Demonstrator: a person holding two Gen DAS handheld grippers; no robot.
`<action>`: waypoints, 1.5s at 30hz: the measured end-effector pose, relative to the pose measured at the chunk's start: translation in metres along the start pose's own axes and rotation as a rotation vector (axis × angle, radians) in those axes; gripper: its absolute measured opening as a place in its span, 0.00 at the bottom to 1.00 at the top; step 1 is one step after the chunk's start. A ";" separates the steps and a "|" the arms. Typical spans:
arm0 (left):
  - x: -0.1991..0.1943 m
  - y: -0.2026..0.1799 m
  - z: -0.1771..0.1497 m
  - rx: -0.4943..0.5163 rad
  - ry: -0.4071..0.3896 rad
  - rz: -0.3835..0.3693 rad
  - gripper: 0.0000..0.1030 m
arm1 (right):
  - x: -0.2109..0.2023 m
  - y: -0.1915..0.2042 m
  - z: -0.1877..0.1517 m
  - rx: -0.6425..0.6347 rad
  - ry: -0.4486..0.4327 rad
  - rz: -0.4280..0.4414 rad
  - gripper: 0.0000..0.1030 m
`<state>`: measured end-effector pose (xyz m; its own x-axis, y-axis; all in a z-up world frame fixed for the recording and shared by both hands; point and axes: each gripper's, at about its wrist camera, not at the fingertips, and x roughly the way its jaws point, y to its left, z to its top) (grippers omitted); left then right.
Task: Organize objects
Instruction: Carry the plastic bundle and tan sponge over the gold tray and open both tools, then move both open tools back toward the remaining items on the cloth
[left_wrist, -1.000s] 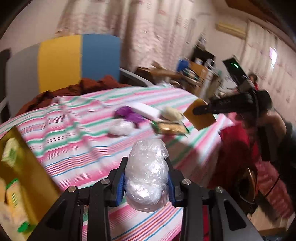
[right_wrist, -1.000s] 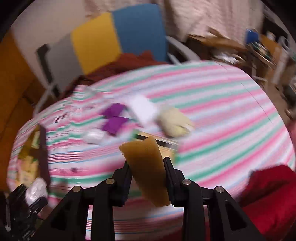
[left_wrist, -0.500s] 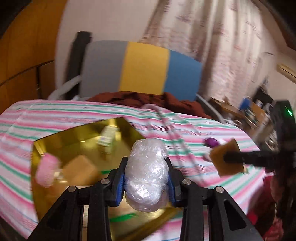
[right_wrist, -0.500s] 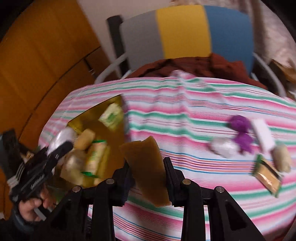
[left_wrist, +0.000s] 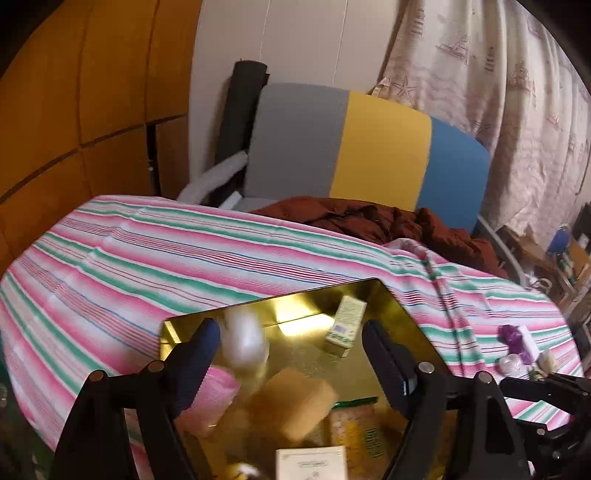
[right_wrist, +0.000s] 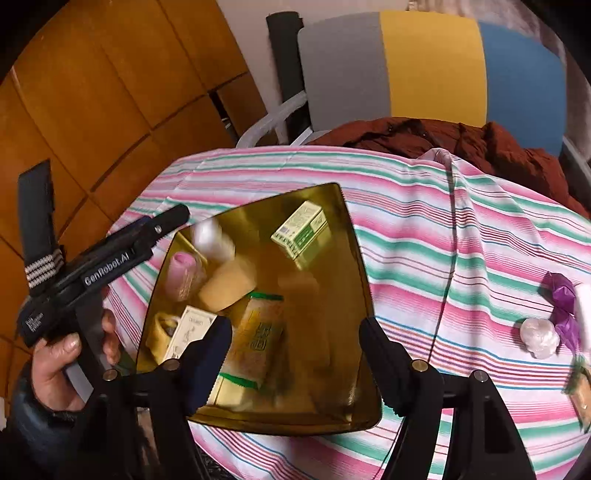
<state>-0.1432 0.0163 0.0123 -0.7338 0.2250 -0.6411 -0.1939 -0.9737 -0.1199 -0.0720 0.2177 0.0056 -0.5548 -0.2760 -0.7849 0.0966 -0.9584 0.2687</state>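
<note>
A gold tray (left_wrist: 295, 308) (right_wrist: 347, 387) lies on the striped cloth and holds several items: a green-white box (right_wrist: 301, 229), a tan block (left_wrist: 291, 402), a pink piece (right_wrist: 181, 273), packets and a white box (left_wrist: 312, 463). My left gripper (left_wrist: 291, 354) hangs open over the tray; a clear-wrapped white ball (left_wrist: 243, 343) (right_wrist: 212, 236) is blurred just below its left finger. My right gripper (right_wrist: 295, 354) is also open above the tray, with a blurred tan piece (right_wrist: 299, 291) loose beneath it. The left gripper (right_wrist: 162, 225) shows at the tray's left edge, held by a hand.
To the right on the cloth lie purple wrappers (right_wrist: 563, 295), another white wrapped ball (right_wrist: 539, 338) and a snack packet (right_wrist: 581, 391). A grey, yellow and blue chair (left_wrist: 380, 147) with a dark red garment (left_wrist: 369, 218) stands behind the table. Wooden panelling (right_wrist: 92, 110) is at the left.
Both grippers swung left from the loose items to above the gold tray and opened. The wrapped ball left the left gripper and the tan piece left the right one.
</note>
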 end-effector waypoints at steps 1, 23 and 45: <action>-0.004 0.002 -0.003 -0.005 -0.004 0.007 0.78 | 0.002 0.001 -0.002 -0.004 0.004 -0.008 0.74; -0.058 -0.024 -0.068 0.022 0.025 0.030 0.78 | -0.024 0.026 -0.037 -0.066 -0.153 -0.188 1.00; -0.068 -0.056 -0.074 0.114 0.033 -0.001 0.78 | -0.037 -0.013 -0.049 -0.001 -0.178 -0.304 1.00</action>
<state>-0.0344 0.0528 0.0061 -0.7124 0.2229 -0.6655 -0.2687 -0.9626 -0.0347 -0.0123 0.2366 0.0045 -0.6936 0.0389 -0.7194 -0.0946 -0.9948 0.0373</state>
